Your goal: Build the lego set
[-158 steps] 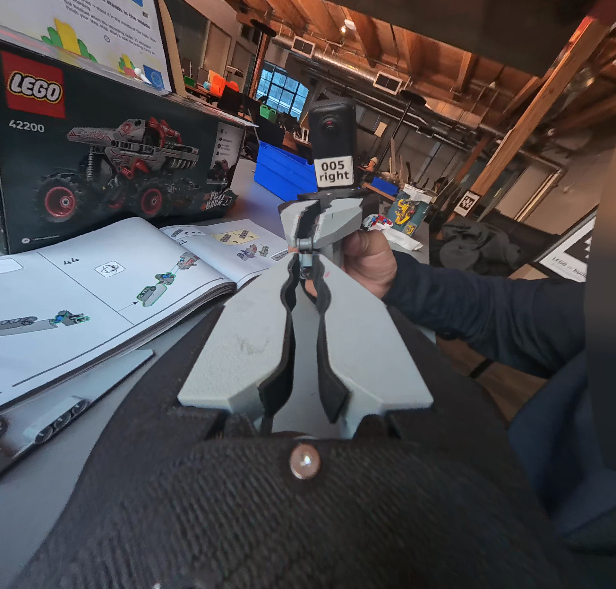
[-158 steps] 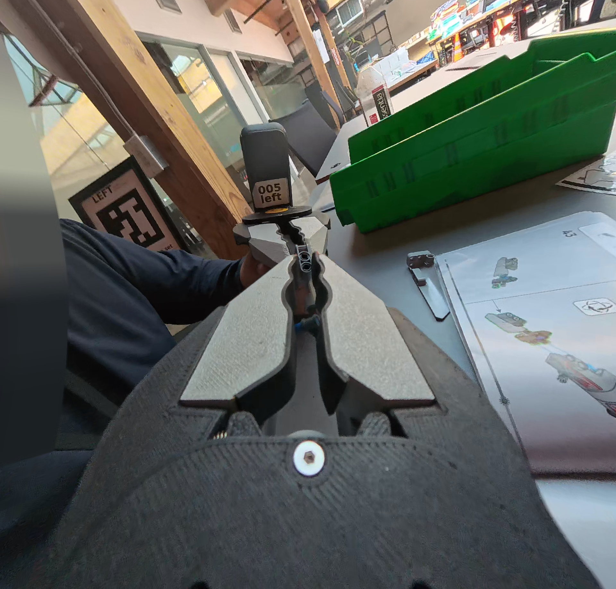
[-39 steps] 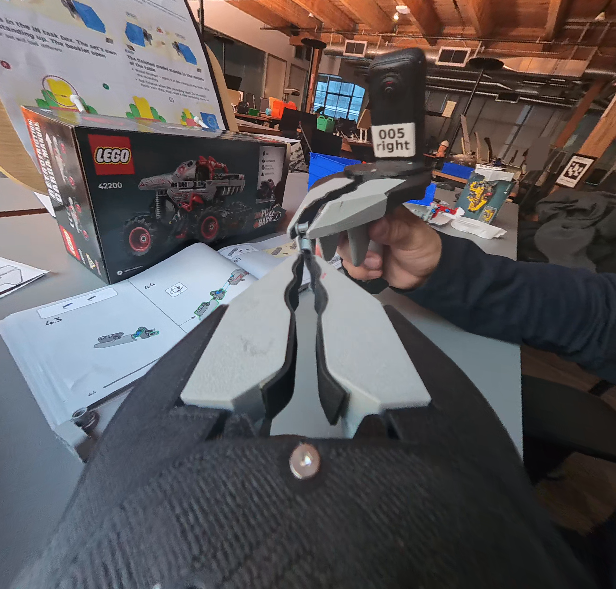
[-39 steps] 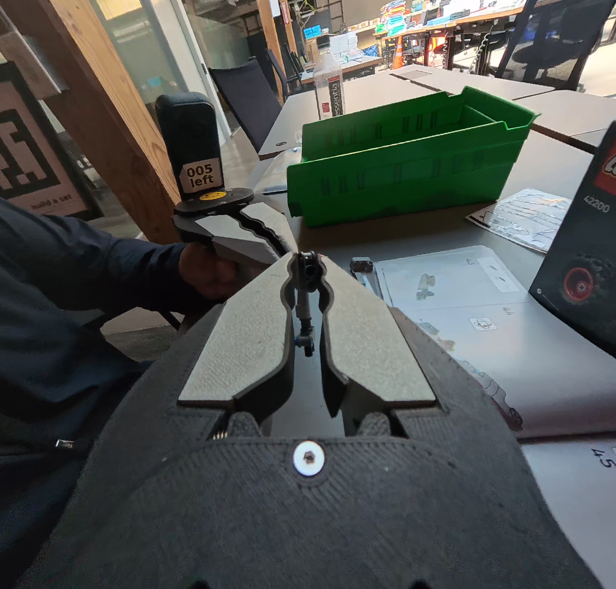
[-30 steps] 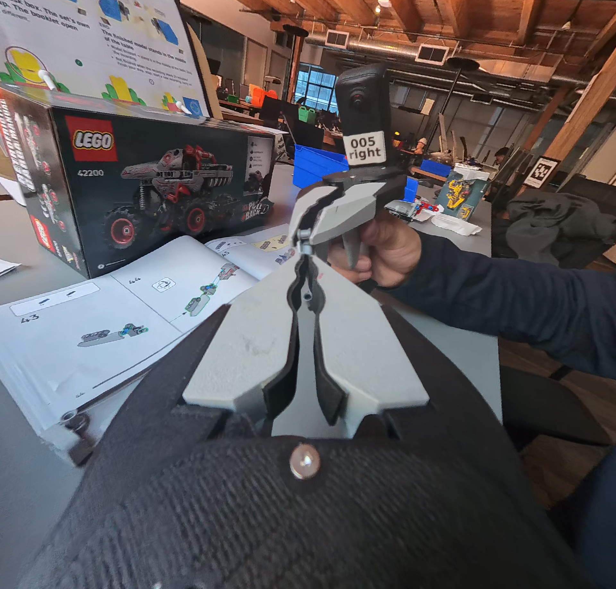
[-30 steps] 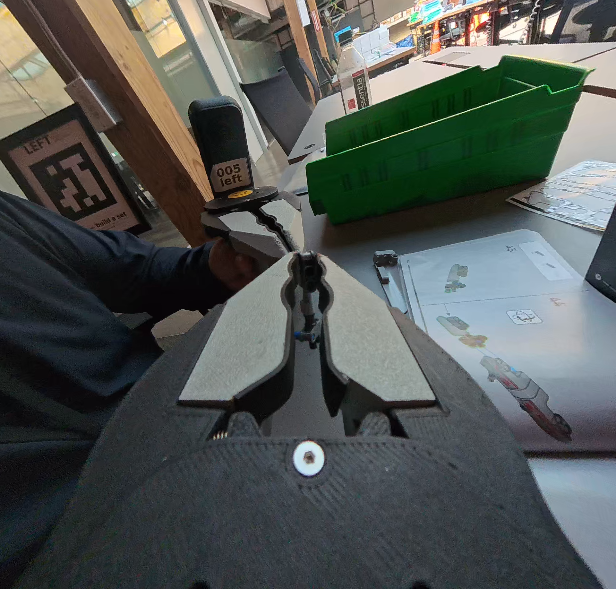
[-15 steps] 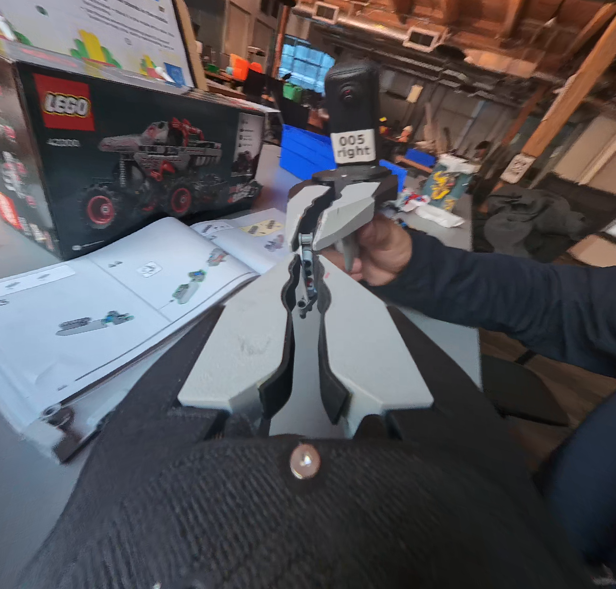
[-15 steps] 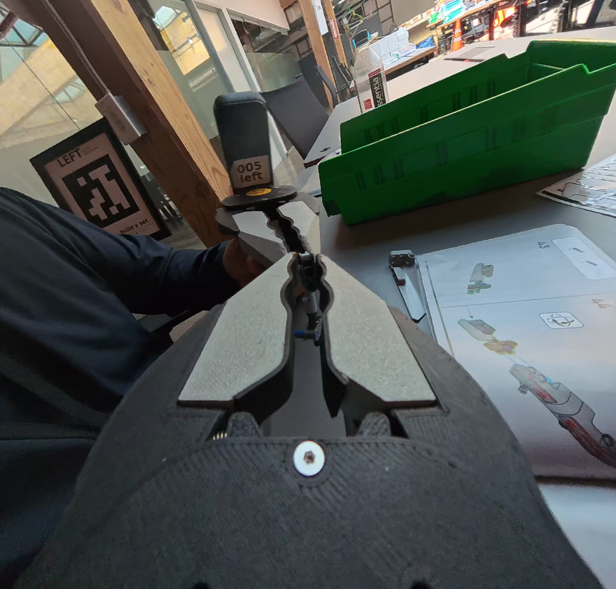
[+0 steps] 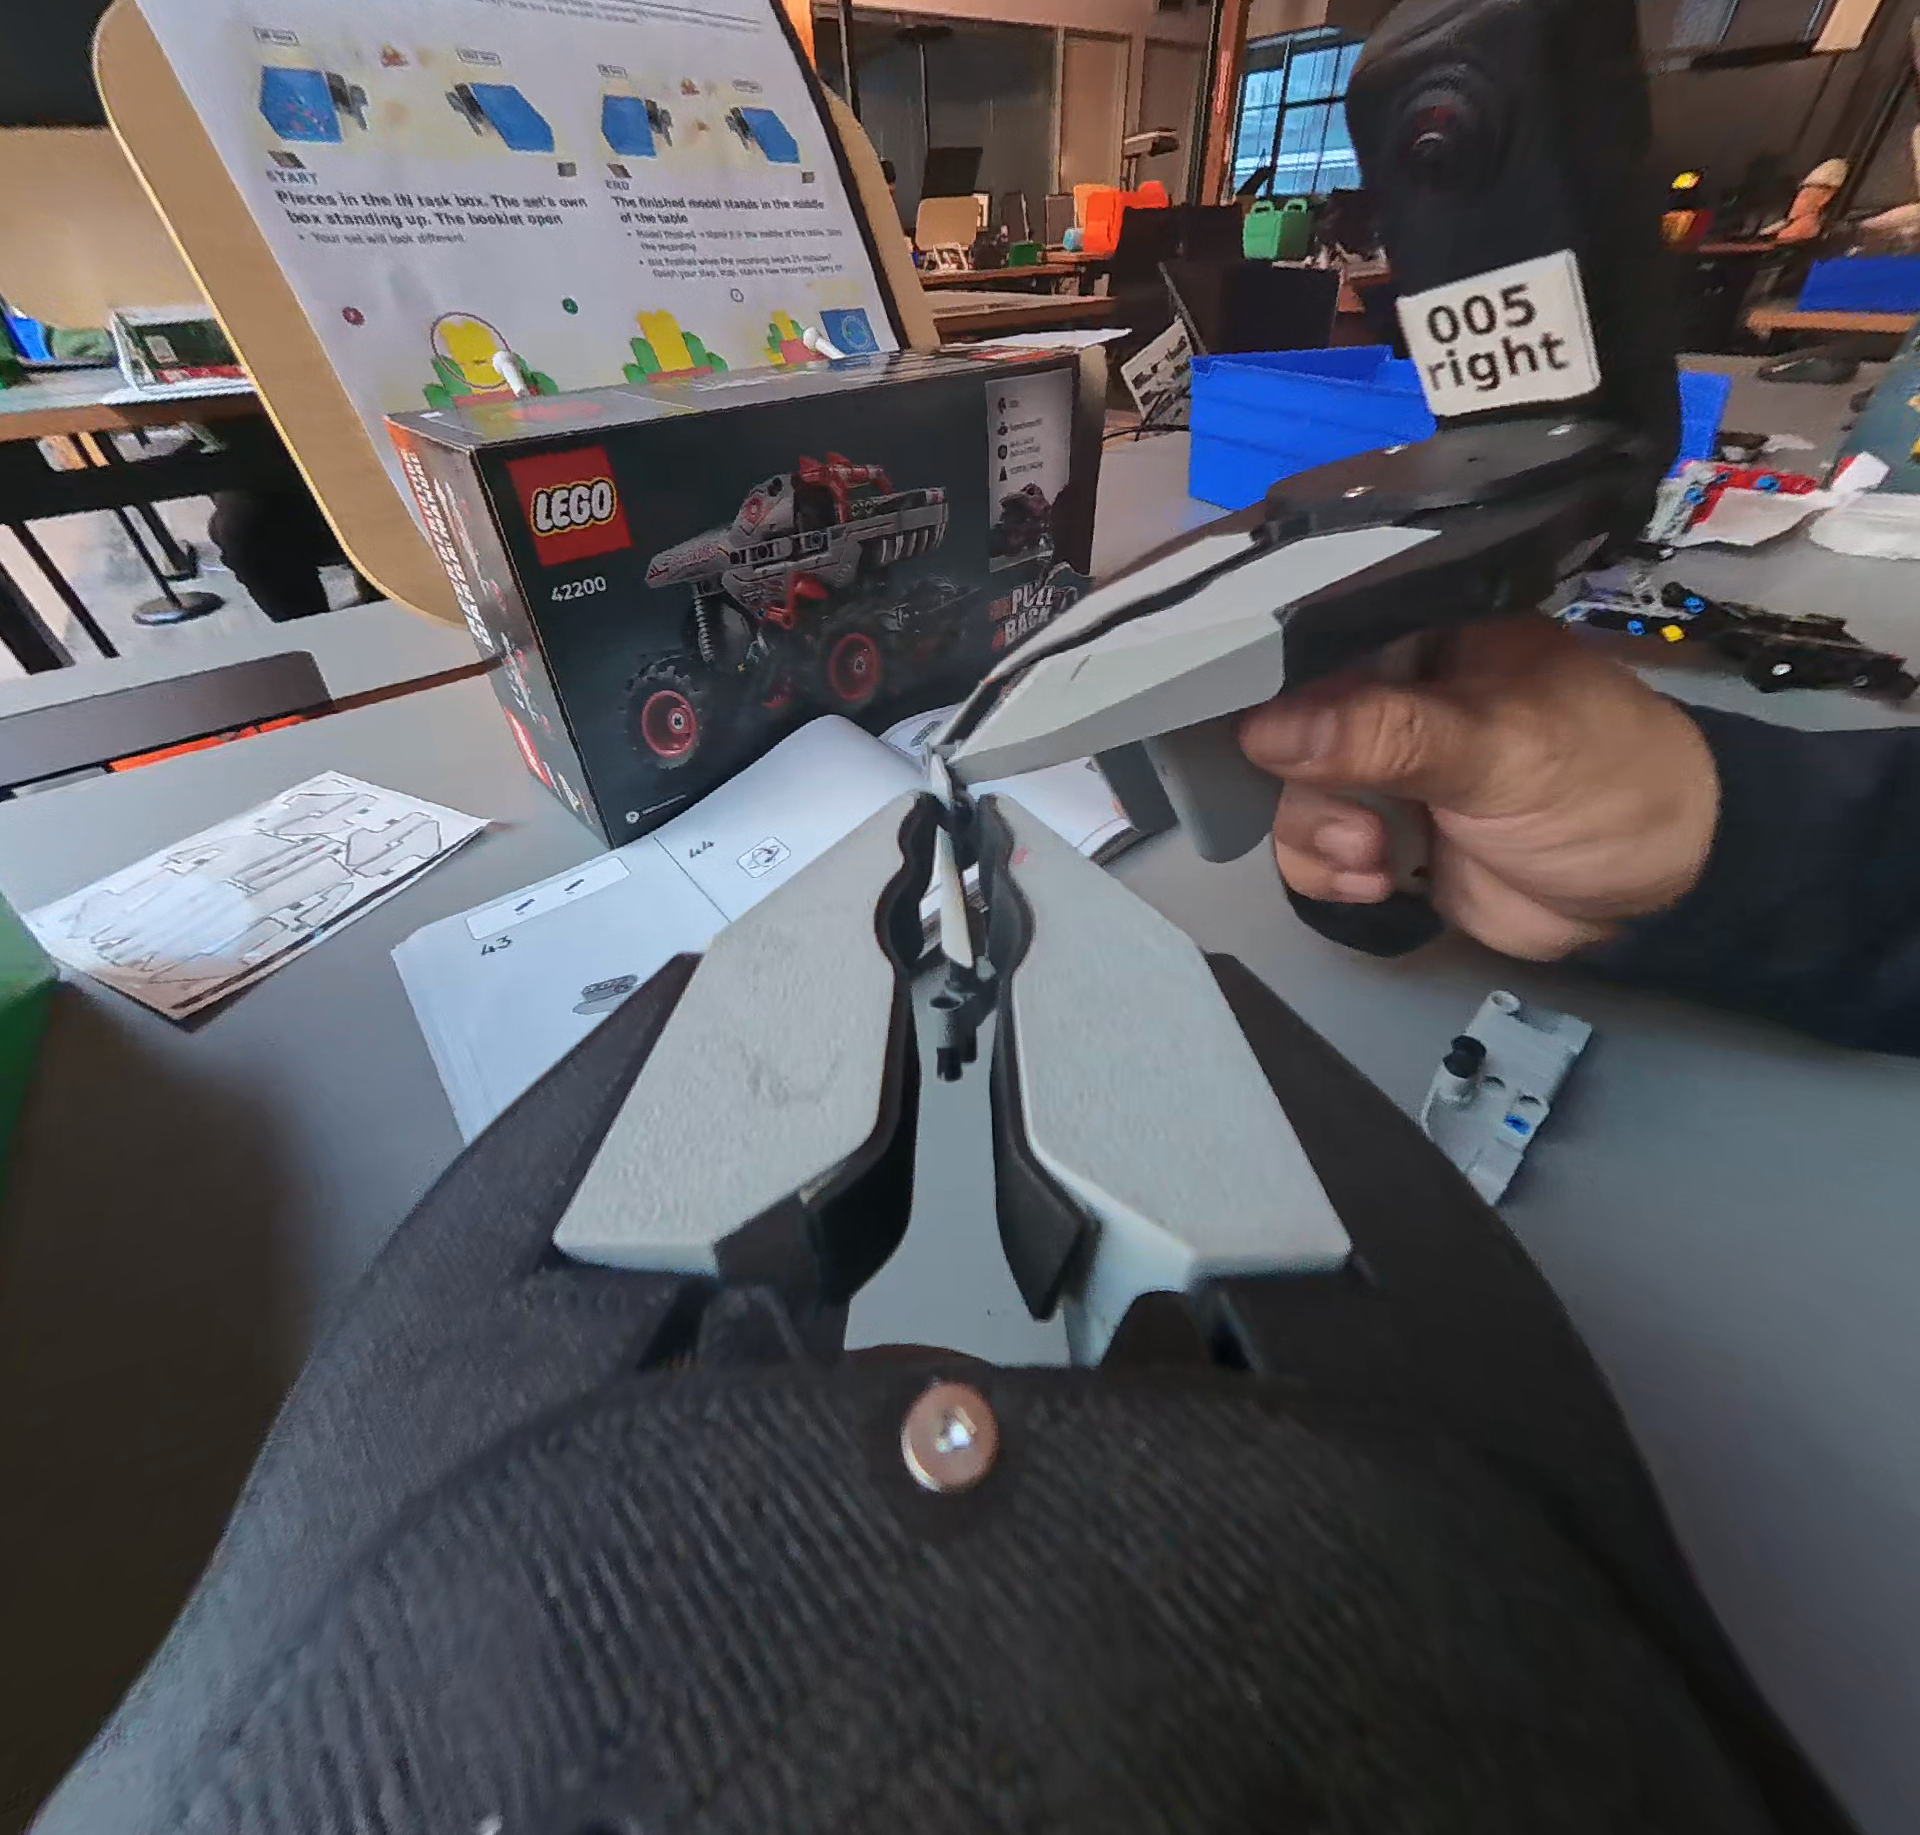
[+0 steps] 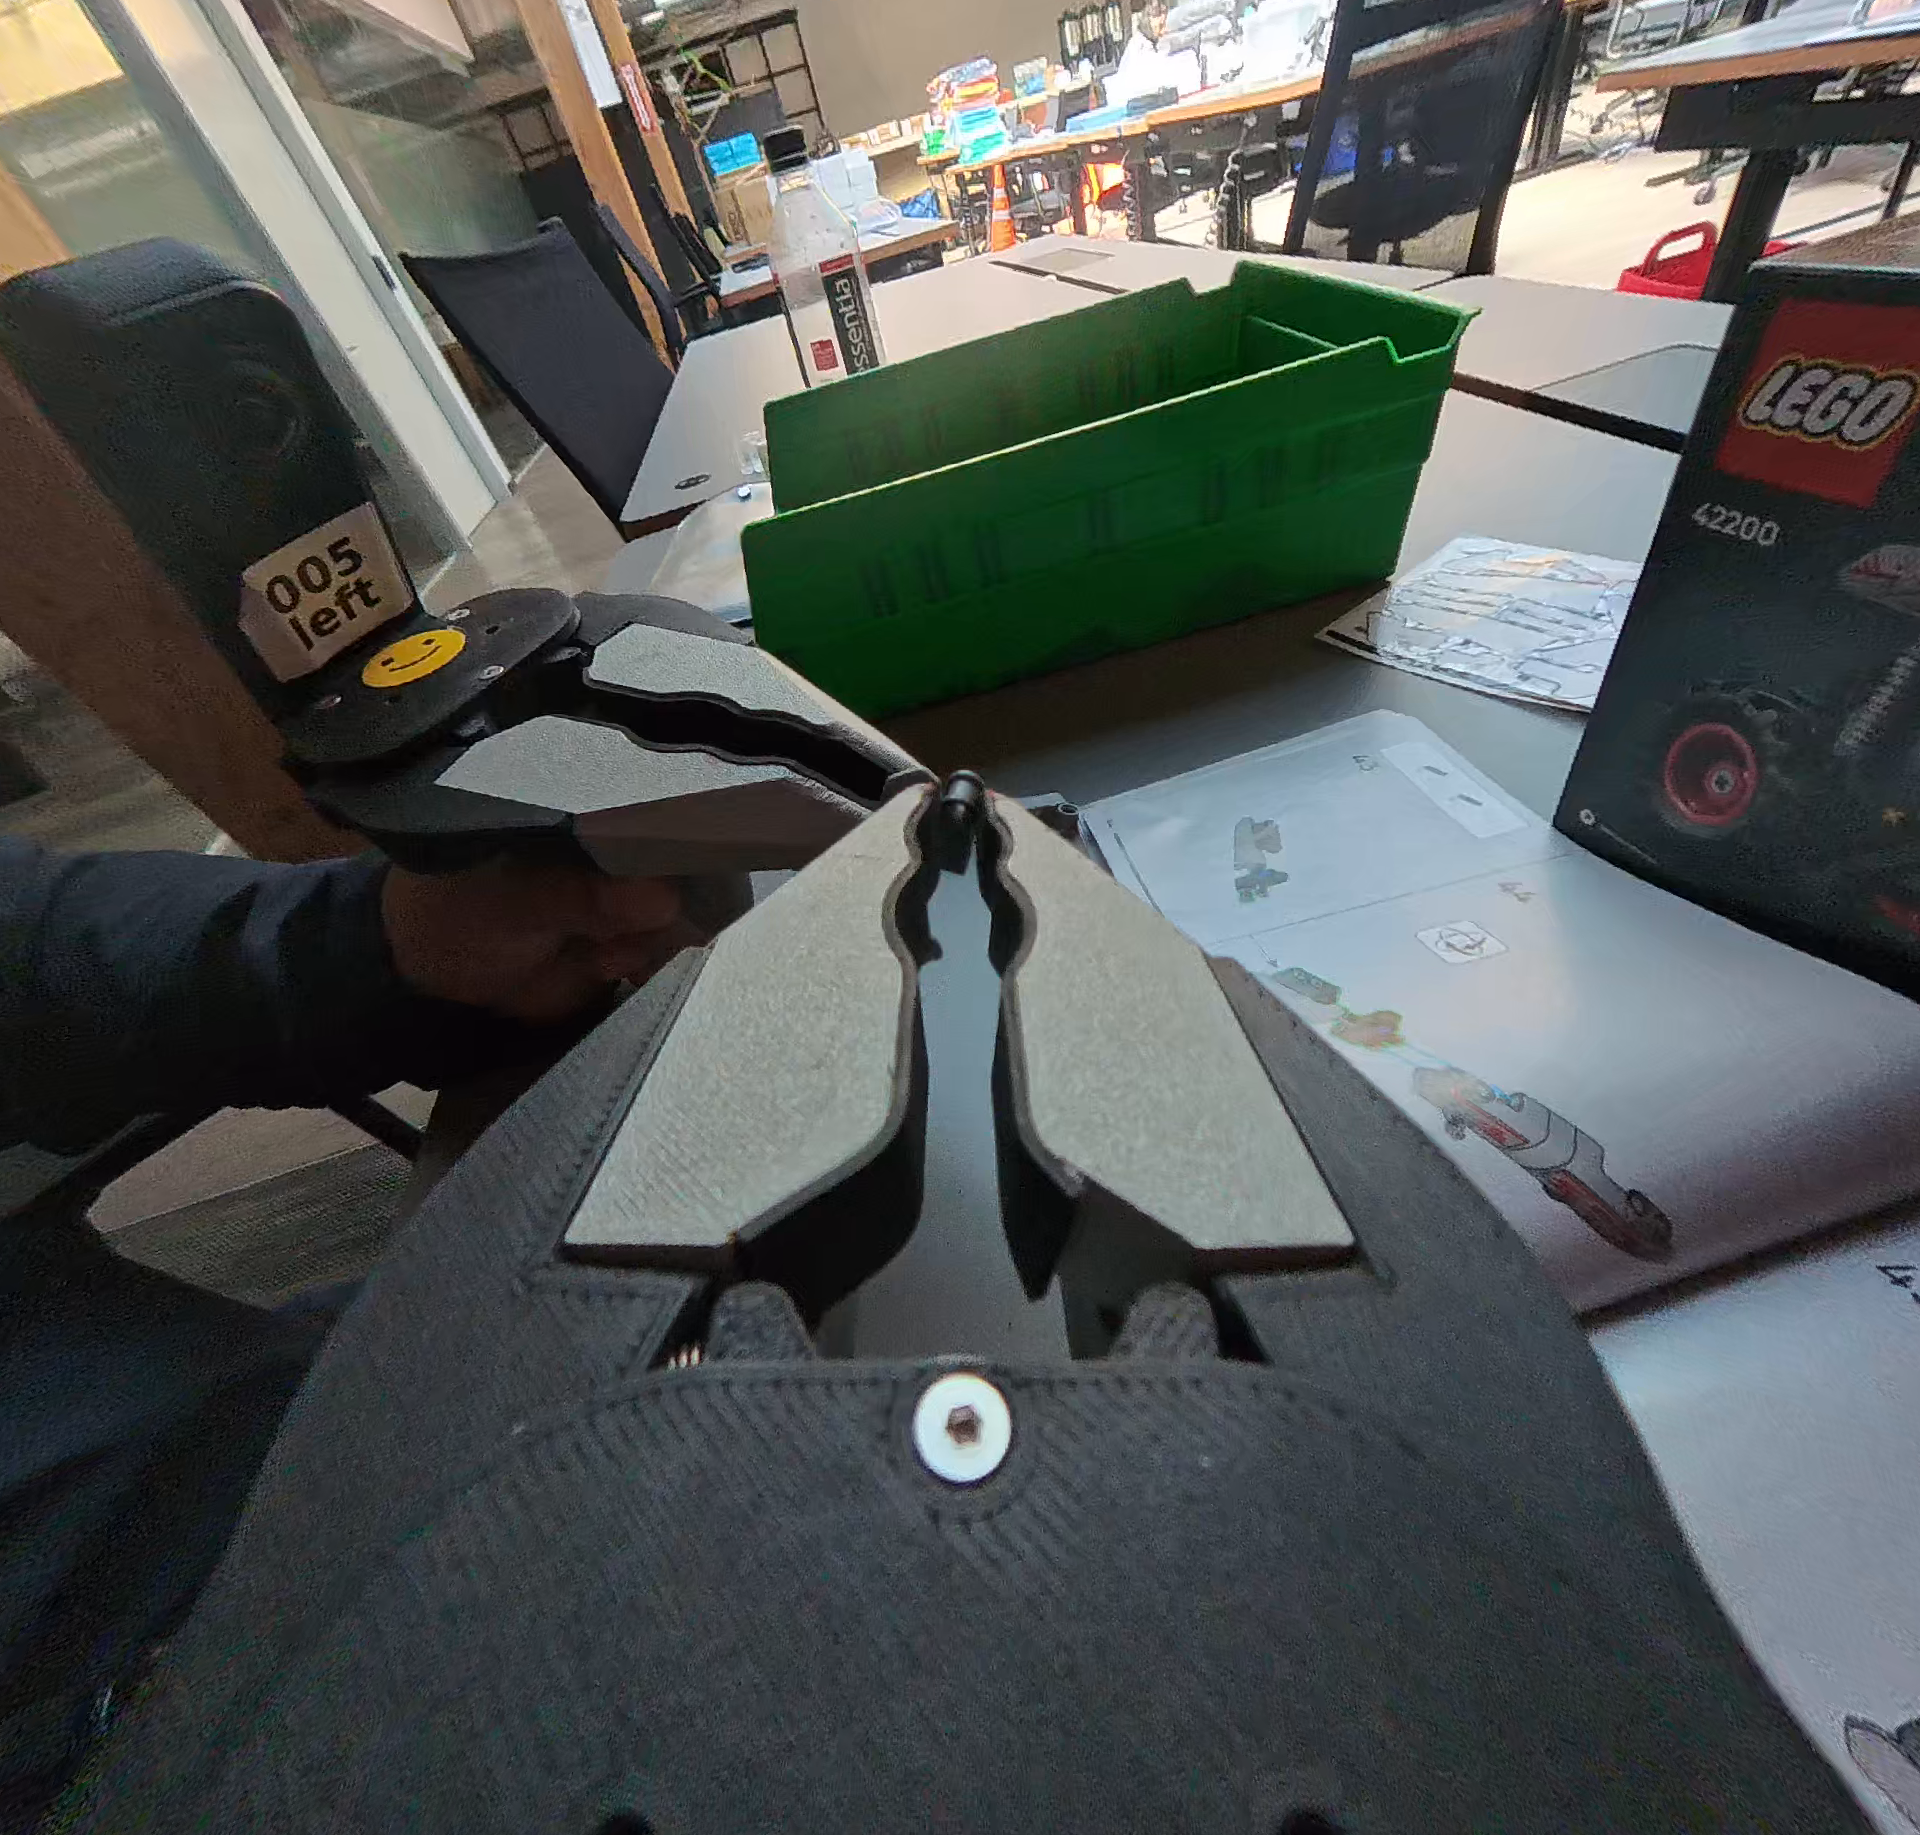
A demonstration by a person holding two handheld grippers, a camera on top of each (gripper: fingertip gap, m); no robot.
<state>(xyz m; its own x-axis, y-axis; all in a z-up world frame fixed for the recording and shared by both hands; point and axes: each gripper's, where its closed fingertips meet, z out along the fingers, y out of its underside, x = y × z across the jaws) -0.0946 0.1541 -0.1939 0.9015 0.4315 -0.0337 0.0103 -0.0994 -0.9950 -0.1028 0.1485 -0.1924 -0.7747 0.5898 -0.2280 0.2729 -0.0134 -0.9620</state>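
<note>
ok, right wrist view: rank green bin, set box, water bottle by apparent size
1. green bin
2. set box, cut off by the frame edge and nearer the camera, so its rank against the bin is unsure
3. water bottle, farthest back

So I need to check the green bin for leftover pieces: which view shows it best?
The right wrist view: the green bin sits whole behind the booklet, part of its inside visible. The left wrist view shows only a blurred green corner at the left edge.

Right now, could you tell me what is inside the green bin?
The green bin shows only bare inner walls and a divider near its far end; its near wall hides the floor, so pieces there cannot be seen.
</note>
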